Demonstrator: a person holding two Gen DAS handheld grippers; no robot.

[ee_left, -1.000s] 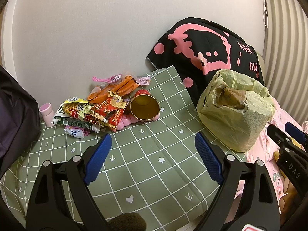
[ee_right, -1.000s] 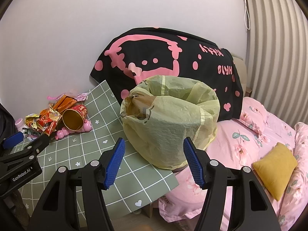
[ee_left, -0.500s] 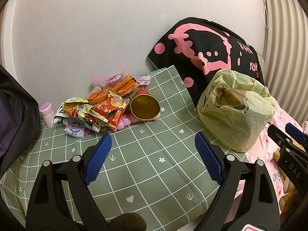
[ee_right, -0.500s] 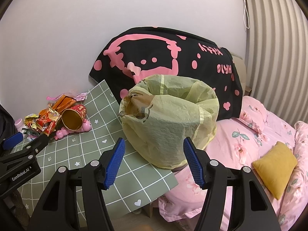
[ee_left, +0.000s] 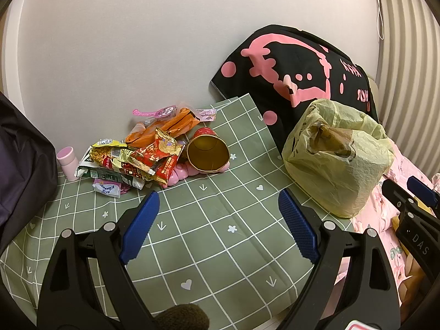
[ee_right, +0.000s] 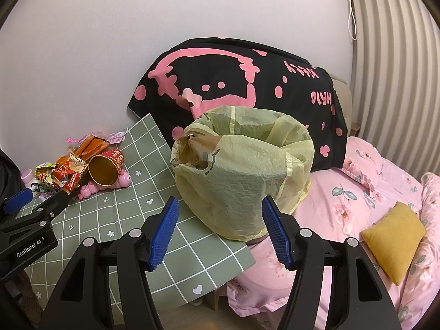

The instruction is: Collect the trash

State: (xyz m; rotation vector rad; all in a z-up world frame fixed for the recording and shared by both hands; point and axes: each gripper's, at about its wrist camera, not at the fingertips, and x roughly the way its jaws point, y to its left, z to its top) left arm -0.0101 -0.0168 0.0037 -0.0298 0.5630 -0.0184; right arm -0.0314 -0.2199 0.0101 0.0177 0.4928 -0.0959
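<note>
Two grippers, both with ribbed blue pads spread apart, nothing between them. Left gripper [ee_left: 218, 229] hangs over a green grid-print cloth [ee_left: 220, 247] (matte, creased). Trash heap [ee_left: 143, 156] at its 11 o'clock: crinkled foil wrappers, orange plastic, a red paper cup [ee_left: 208, 152] on its side, gold lining showing. Right gripper [ee_right: 220, 231] faces a thin, wrinkled yellow-green trash bag [ee_right: 242, 176] at 12 o'clock, mouth open, standing at the cloth's edge beside pink floral bedding [ee_right: 371, 200].
</note>
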